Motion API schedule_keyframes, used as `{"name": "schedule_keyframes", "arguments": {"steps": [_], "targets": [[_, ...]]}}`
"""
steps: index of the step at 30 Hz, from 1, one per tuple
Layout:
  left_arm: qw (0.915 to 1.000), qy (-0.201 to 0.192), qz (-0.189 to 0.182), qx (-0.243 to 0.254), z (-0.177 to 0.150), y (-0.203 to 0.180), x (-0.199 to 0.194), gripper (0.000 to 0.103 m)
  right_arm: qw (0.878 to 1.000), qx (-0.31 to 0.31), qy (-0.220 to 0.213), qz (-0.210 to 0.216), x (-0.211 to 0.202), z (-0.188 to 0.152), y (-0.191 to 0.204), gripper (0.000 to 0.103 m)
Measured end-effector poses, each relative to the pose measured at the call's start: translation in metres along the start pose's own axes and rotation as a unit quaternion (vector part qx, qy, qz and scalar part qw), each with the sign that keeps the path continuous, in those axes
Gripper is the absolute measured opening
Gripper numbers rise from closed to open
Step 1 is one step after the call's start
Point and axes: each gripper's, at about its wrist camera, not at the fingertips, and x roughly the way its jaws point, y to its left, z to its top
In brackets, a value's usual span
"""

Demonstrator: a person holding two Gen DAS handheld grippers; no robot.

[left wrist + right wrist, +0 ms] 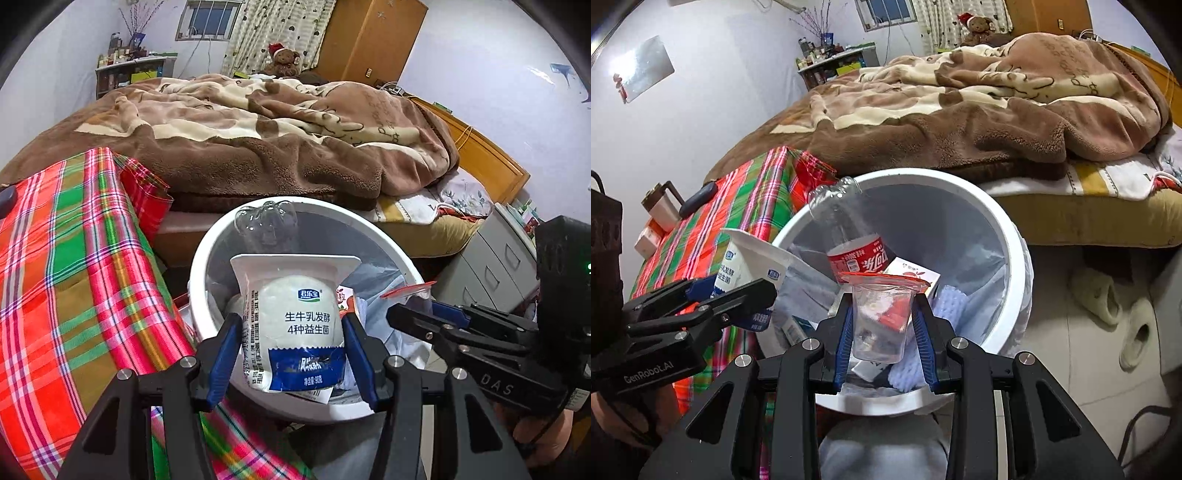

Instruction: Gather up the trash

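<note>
My left gripper [291,347] is shut on a white yogurt cup [295,325] with a blue label, held over the white trash bin [199,266]. From the right wrist view the same yogurt cup [750,269] hangs at the bin's left rim [1015,240]. My right gripper [882,328] is shut on a clear plastic cup [881,317] with a red rim, also above the bin's opening. In the left wrist view the right gripper [410,314] comes in from the right with that cup's red rim [406,291] showing. An empty cola bottle [849,236] with a red label leans inside the bin.
A table with a red and green plaid cloth [74,277] stands left of the bin. The bed with a brown blanket [258,133] lies behind it. A grey drawer unit [495,266] is at the right, and slippers [1108,306] lie on the tiled floor. Cartons and wrappers fill the bin.
</note>
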Motion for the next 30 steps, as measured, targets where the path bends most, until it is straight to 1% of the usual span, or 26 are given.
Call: {"name": "schedule_keyframes", "arguments": {"steps": [9,16,17,18,20,30], "targets": [[1.0000,-0.001,0.007,-0.001,0.001,0.003,0.003,0.056,1.000,0.002,-0.001,-0.011,0.004,0.001,-0.002,0.033],[1.0000,-0.003,0.004,-0.009,0.001,0.007,0.002,0.056,1.000,0.002,-0.008,-0.017,0.001,0.001,-0.002,0.034],[0.9999,-0.003,0.004,-0.010,0.001,0.008,0.002,0.056,1.000,0.001,-0.009,-0.017,0.000,0.001,-0.002,0.038],[0.9999,-0.004,0.005,-0.013,0.001,0.009,0.000,0.056,1.000,-0.001,-0.011,-0.016,0.000,0.001,-0.001,0.049],[0.9998,-0.006,0.007,-0.015,0.000,0.011,-0.002,0.056,1.000,-0.004,-0.012,-0.012,0.000,0.001,0.001,0.062],[0.9996,-0.016,0.014,-0.021,-0.007,0.014,-0.020,0.056,1.000,-0.012,-0.016,-0.013,-0.007,0.000,0.008,0.062]]}}
